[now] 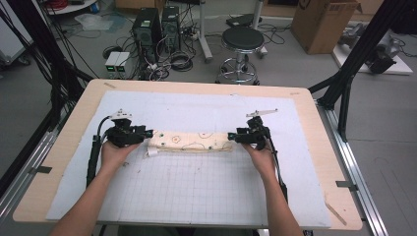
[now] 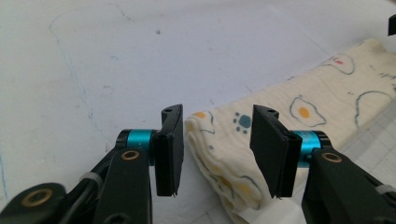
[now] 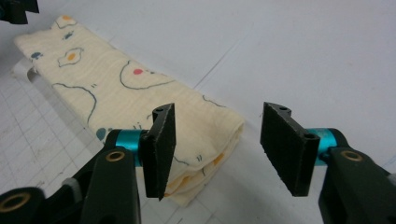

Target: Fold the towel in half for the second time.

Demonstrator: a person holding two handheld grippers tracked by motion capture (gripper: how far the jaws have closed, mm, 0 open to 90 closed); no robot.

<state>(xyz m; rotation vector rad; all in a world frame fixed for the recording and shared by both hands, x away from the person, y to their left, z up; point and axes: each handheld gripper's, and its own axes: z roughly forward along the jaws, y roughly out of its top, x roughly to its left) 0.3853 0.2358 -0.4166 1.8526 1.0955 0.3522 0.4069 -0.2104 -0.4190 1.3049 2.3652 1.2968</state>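
High view shows a pale wooden counter (image 1: pixel 69 132) with rounded corners, covered by a white gridded mat (image 1: pixel 196 187) that leaves a bare wood margin on every side. Across the middle of the mat lies a cream folded cloth printed with fried eggs and paw marks (image 1: pixel 191 141), long side running left to right, flat on the mat. The left claw (image 1: pixel 147 133) sits at the cloth's left end and the right claw (image 1: pixel 231 137) at its right end. In the left gripper view the jaws stand spread, the cloth's folded end between them with no pad pressing it; in the right gripper view the jaws are likewise spread, one just over the cloth's corner, the other clear of it. Mat nearer the person and beyond the cloth is open. Behind the counter are grey floor, a round black stool (image 1: pixel 242 40), computer towers (image 1: pixel 156 25), tangled cables and a cardboard box (image 1: pixel 322 22); black frame posts flank both sides.
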